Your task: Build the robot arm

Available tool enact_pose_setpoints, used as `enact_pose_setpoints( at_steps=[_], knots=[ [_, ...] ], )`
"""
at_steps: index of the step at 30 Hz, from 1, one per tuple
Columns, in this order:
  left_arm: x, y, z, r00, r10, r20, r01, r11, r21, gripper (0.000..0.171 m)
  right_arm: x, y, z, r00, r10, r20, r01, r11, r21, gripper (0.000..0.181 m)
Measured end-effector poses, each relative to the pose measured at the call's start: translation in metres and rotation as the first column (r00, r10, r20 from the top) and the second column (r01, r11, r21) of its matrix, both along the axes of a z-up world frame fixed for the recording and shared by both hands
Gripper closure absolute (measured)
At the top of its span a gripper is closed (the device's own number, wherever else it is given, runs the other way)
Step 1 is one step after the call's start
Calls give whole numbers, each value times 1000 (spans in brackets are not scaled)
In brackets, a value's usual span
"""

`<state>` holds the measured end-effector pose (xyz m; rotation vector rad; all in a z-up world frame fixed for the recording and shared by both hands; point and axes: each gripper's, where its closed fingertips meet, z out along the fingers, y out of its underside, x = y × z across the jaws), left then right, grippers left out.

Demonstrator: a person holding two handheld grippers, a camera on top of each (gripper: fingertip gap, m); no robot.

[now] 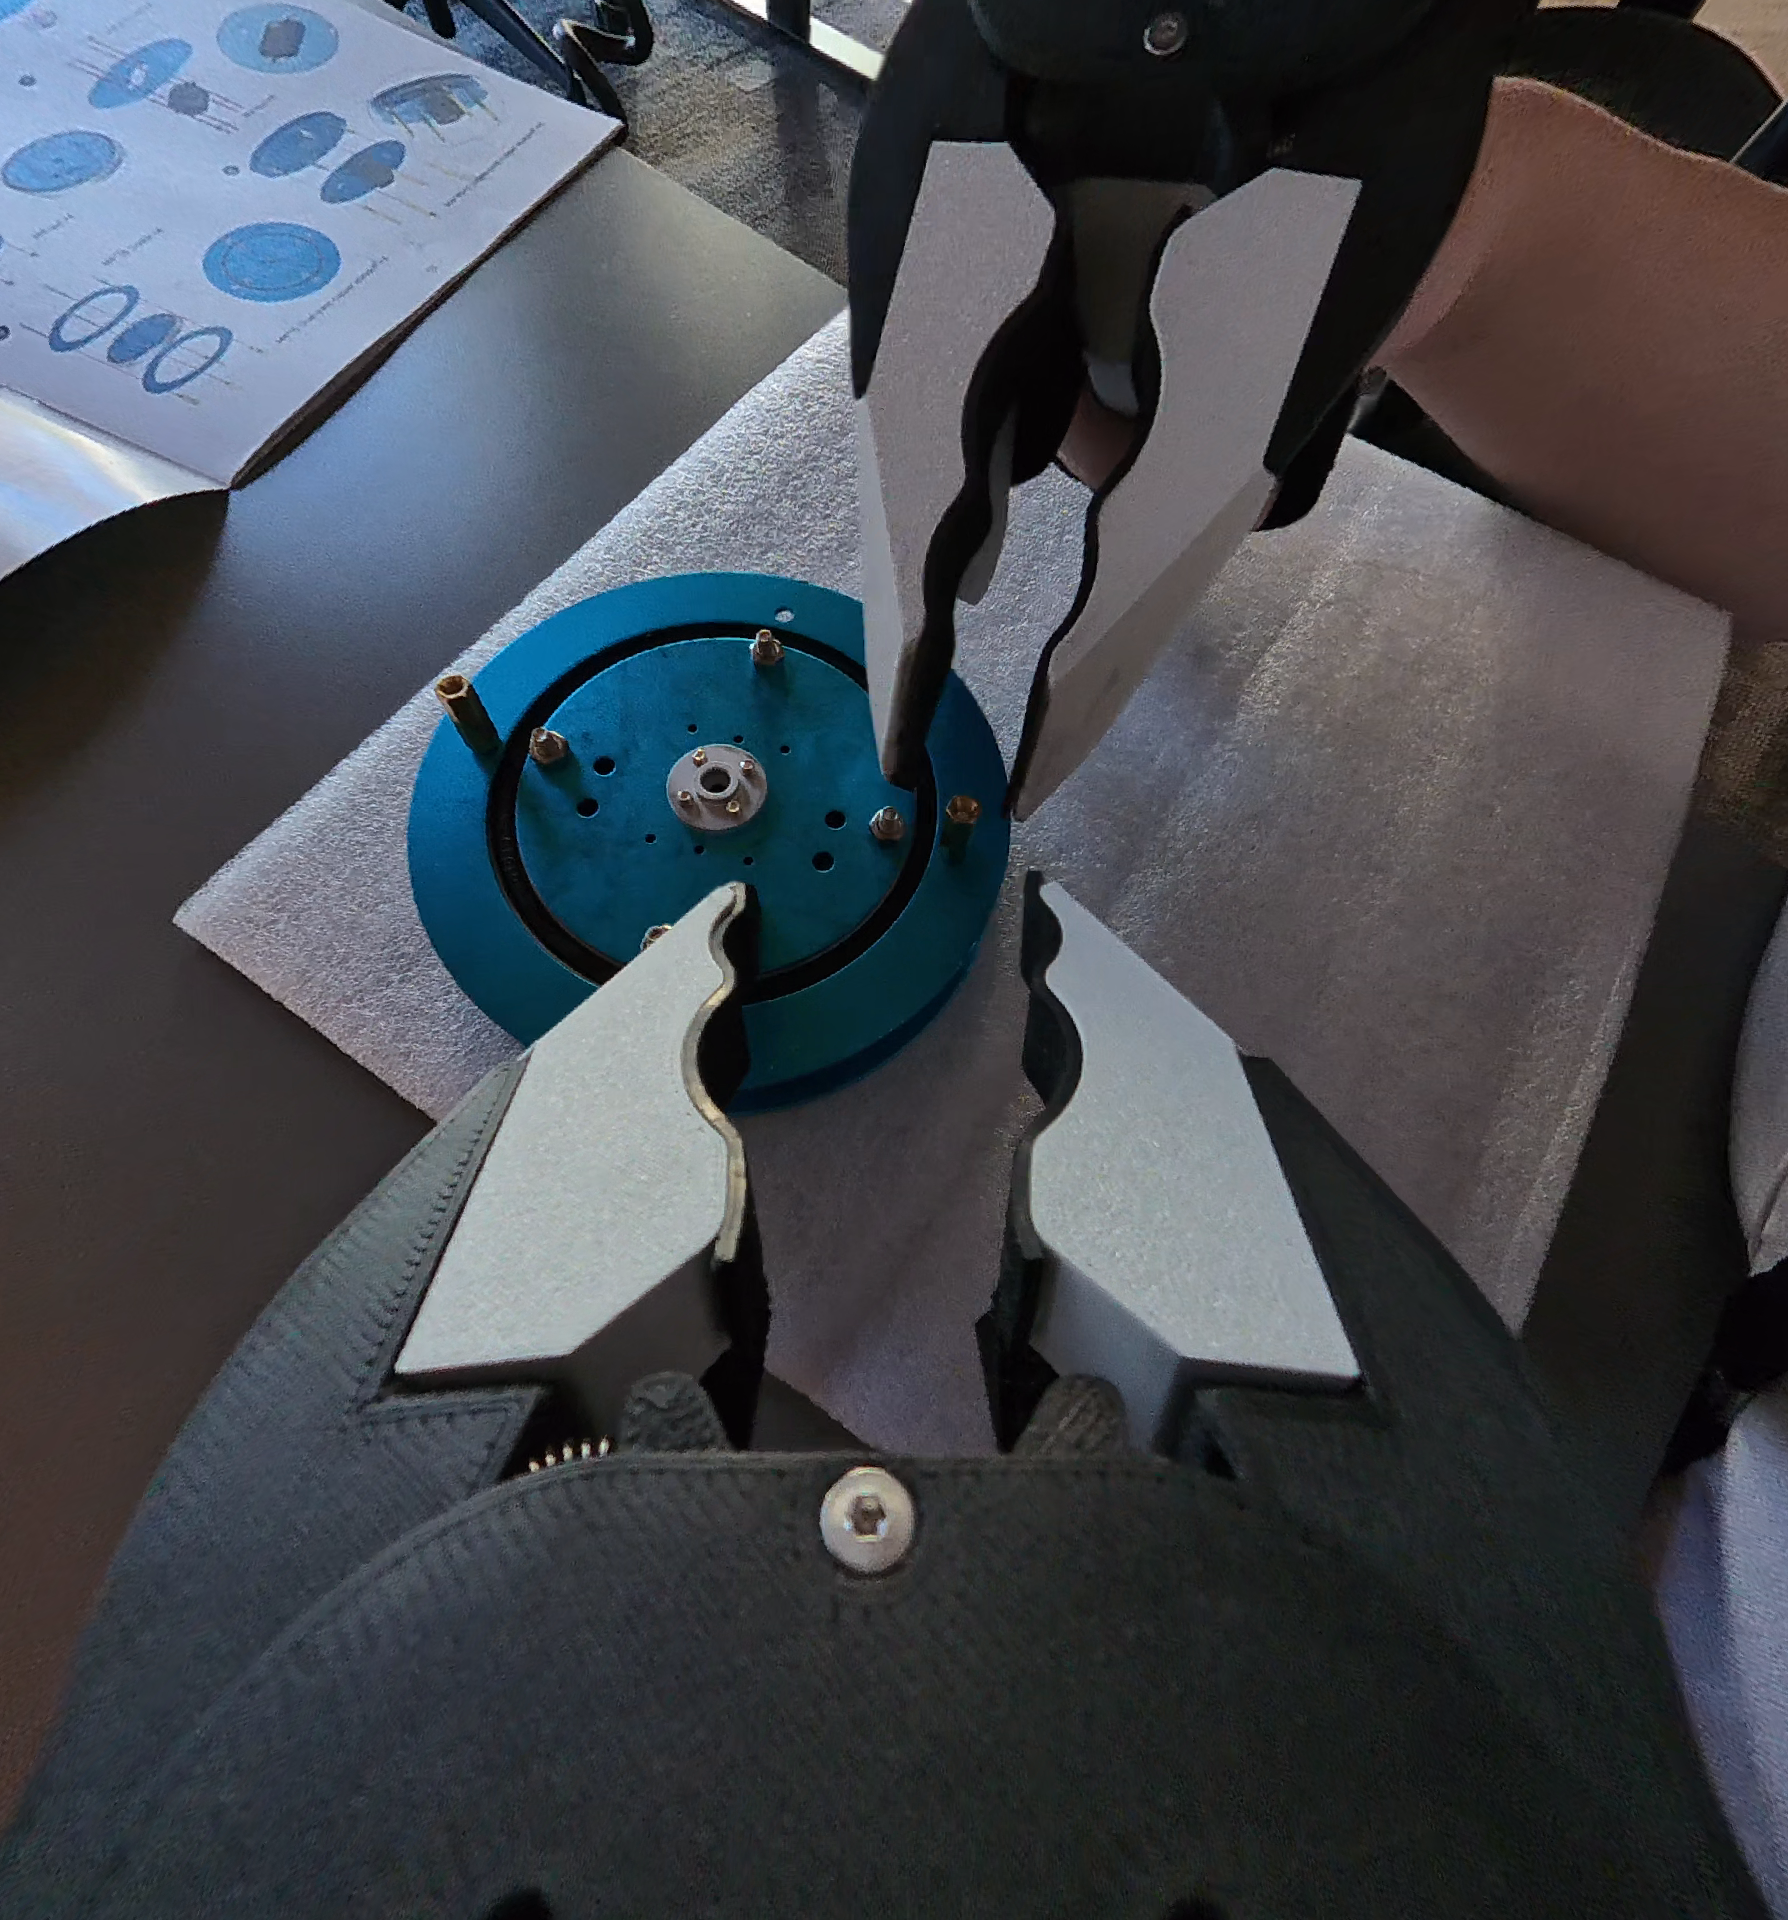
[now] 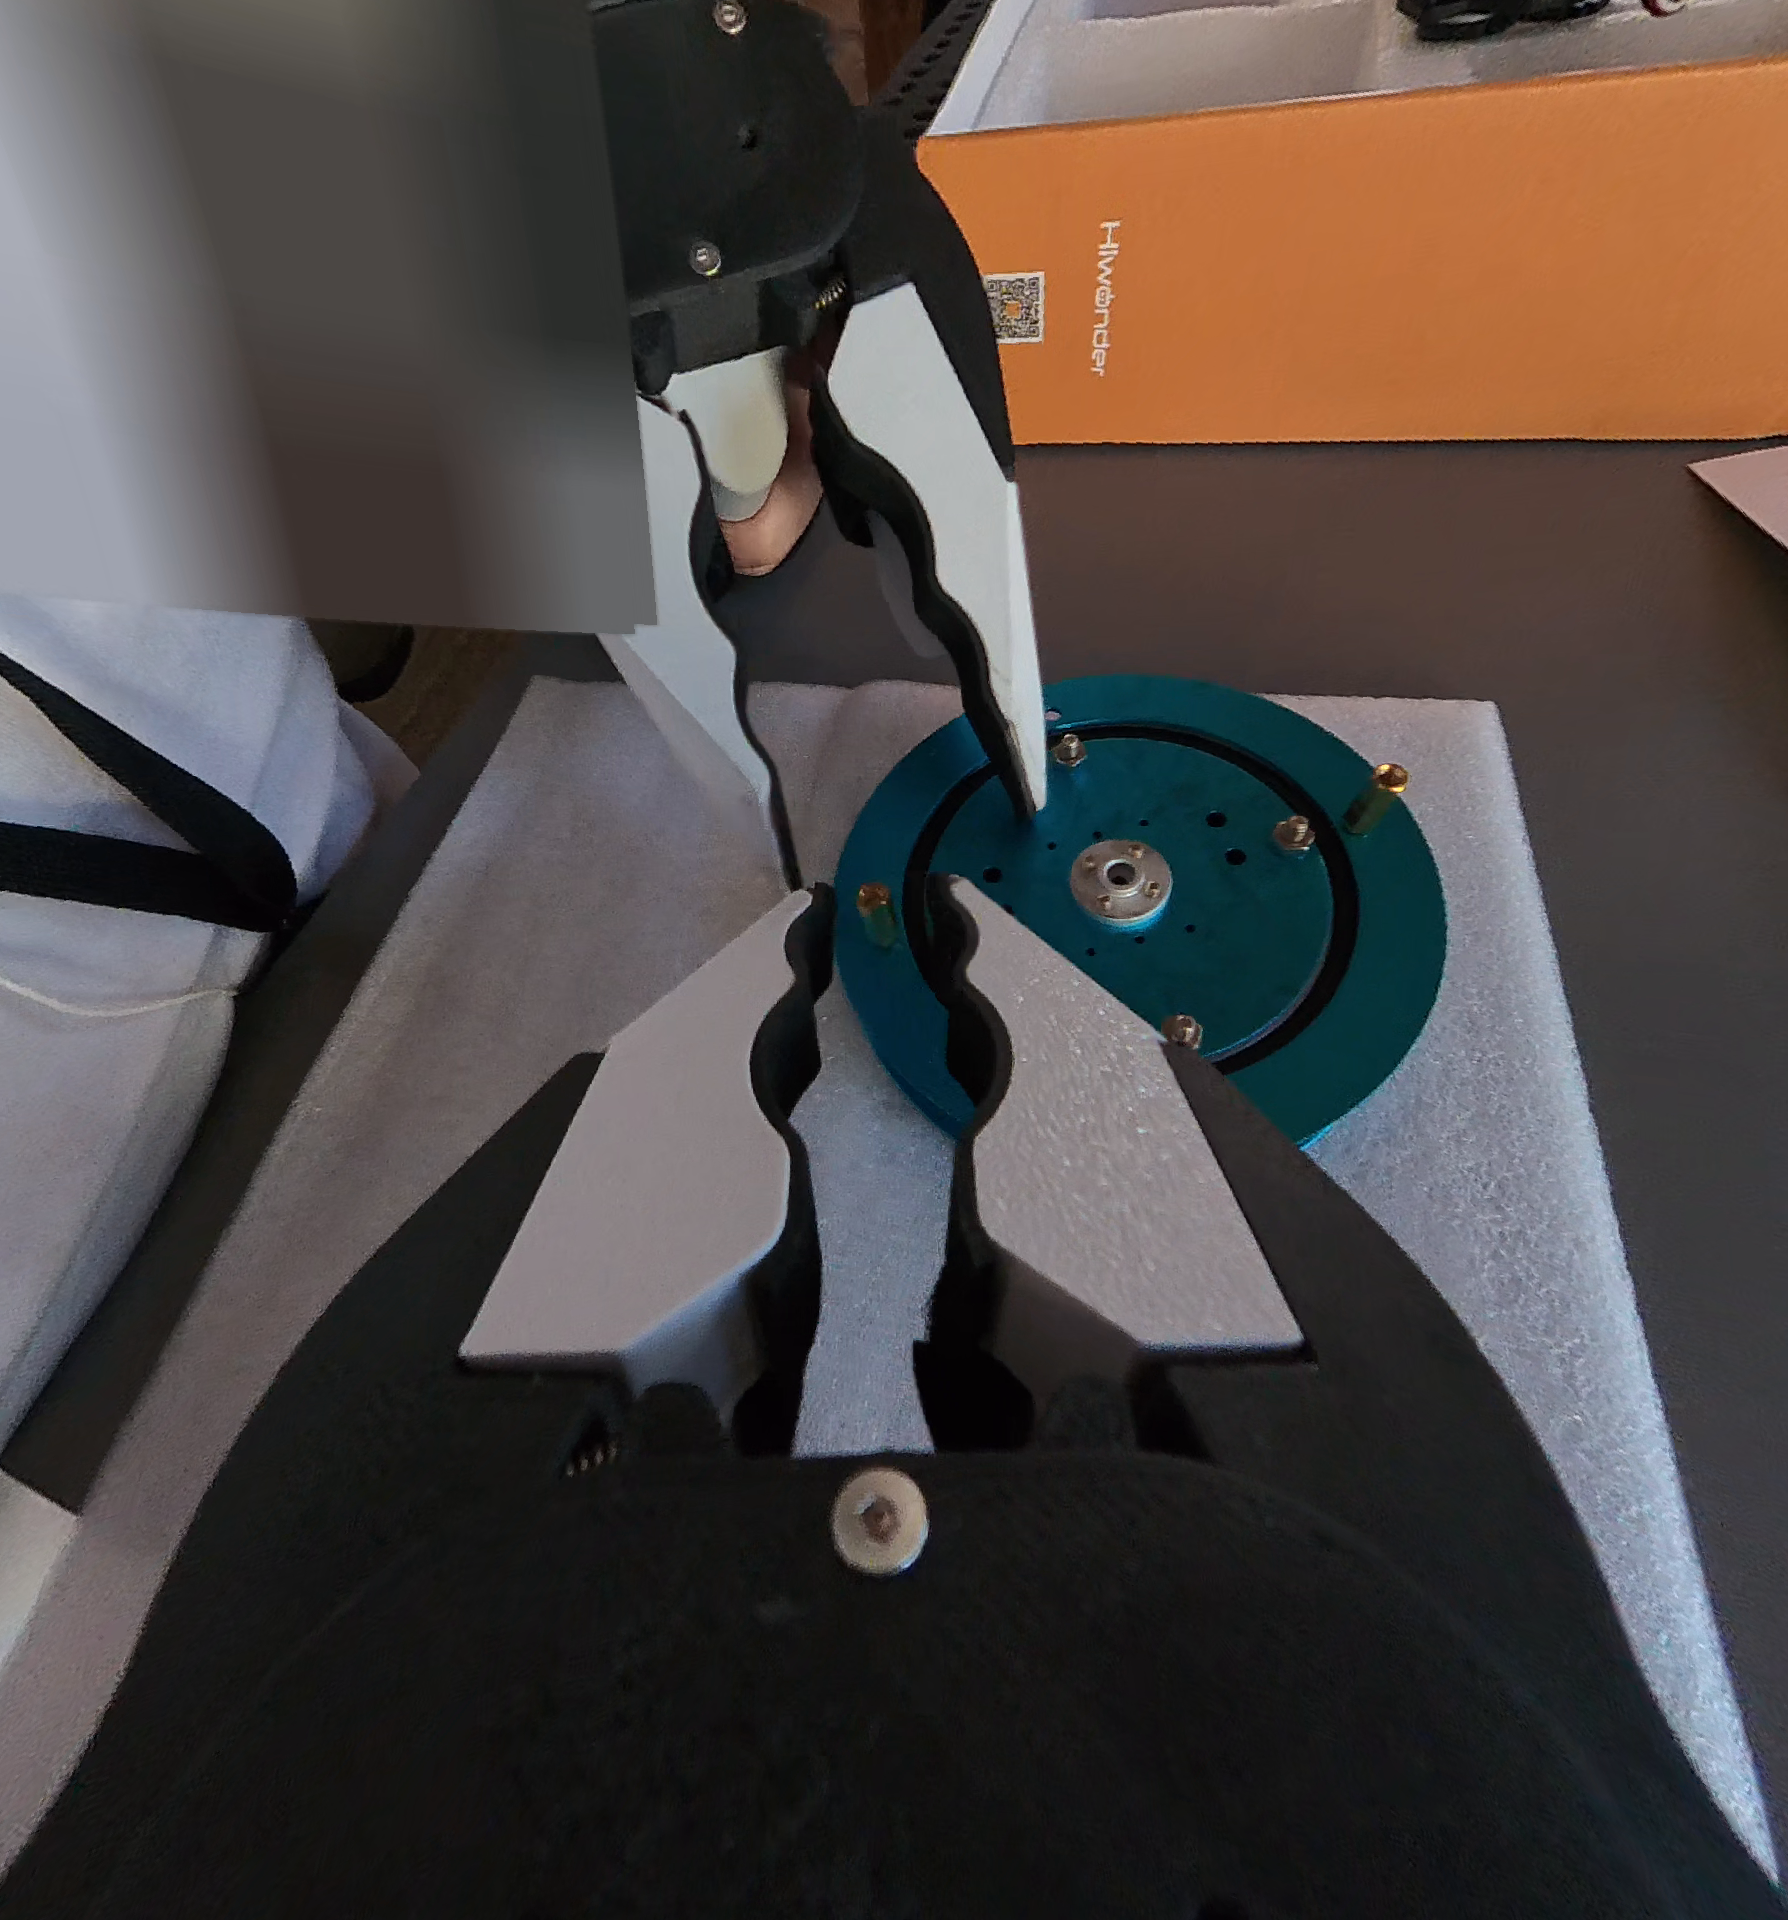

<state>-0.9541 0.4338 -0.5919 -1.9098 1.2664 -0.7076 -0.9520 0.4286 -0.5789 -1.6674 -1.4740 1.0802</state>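
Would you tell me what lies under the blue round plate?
The blue round plate rests on a white foam sheet, which lies on a dark table. The foam directly beneath the plate is covered, so anything there cannot be seen.

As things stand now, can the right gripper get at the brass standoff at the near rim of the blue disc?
Probably yes: the right gripper is open, and the brass standoff already stands between its fingertips on the blue disc, with nothing between.

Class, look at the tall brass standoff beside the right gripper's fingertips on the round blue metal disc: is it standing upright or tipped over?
Upright. The tall brass standoff rises vertically from the outer ring of the round blue metal disc, its hexagonal top uppermost.
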Motion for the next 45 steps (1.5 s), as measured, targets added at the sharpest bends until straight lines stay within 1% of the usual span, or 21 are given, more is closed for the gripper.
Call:
enact_pose_setpoints(
  at_steps=[3, 7, 9, 11, 15, 18, 21, 26, 29, 31, 32, 34, 35, 37, 40, 41, 44, 45],
  knots=[
    [-2, 0, 3, 1000, 6, 4, -7, 1000, 18, 121, -1, -2, 4, 999, 24, -30, -25, 999, -25, 165],
    [-6, 1, 2, 1000, 18, 6, -18, 1000, 14, 120, -3, -3, 1, 999, 38, -11, -38, 999, -23, 166],
    [-6, 1, 2, 1000, 20, 10, -20, 1000, 12, 121, -3, -5, 0, 999, 47, -7, -47, 998, -32, 172],
    [-4, 1, 1, 1000, 12, 5, -12, 1000, 11, 122, -4, -4, -2, 999, 33, 2, -33, 999, -31, 176],
    [-3, 3, -1, 1000, 12, -6, -12, 1000, 27, 129, -3, -2, -2, 1000, -12, 15, 12, 999, -34, 177],
    [-3, 3, -1, 1000, 17, 0, -17, 1000, 25, 130, -4, -2, -3, 998, -64, 28, 66, 997, -45, 176],
    [-3, 4, -1, 1000, 22, -2, -22, 999, 30, 130, -6, -1, -4, 985, -161, 56, 164, 984, -64, 176],
    [-2, 4, -1, 1000, 23, -2, -23, 999, 33, 130, -6, 1, -5, 932, -349, 100, 348, 937, 26, 176],
    [-1, 3, -1, 1000, 20, 4, -20, 999, 29, 130, -3, 1, -5, 905, -411, 106, 409, 912, 43, 176],
    [0, 2, -1, 1000, 17, 7, -17, 999, 28, 130, -2, -1, -5, 910, -403, 98, 403, 915, 19, 175],
    [0, 2, -1, 1000, 16, 7, -16, 999, 29, 130, -3, -3, -4, 919, -383, 88, 386, 923, -10, 170],
    [1, 1, 0, 1000, 14, 3, -14, 999, 33, 129, -3, -7, -1, 943, -329, 52, 332, 940, -77, 153],
    [2, 0, 1, 1000, 12, 5, -12, 999, 35, 129, -2, -7, 1, 952, -304, 28, 305, 948, -86, 152],
    [3, -1, 3, 1000, 11, 15, -12, 999, 43, 129, 1, -10, 3, 975, -223, -1, 222, 974, -53, 152],
    [2, 2, 5, 999, 24, 23, -26, 999, 46, 130, -1, -12, 5, 992, -121, -40, 120, 993, -12, 146],
    [2, 3, 5, 999, 25, 23, -26, 999, 43, 129, -2, -12, 5, 994, -101, -46, 101, 995, -12, 145],
    [3, 5, 5, 1000, 22, 21, -23, 999, 47, 129, -3, -10, -5, 997, -80, 14, 81, 997, -18, 142],
    [4, 5, 5, 1000, 20, 17, -21, 999, 50, 129, -4, -11, -5, 997, -75, 9, 75, 997, -14, 142]
  ],
)
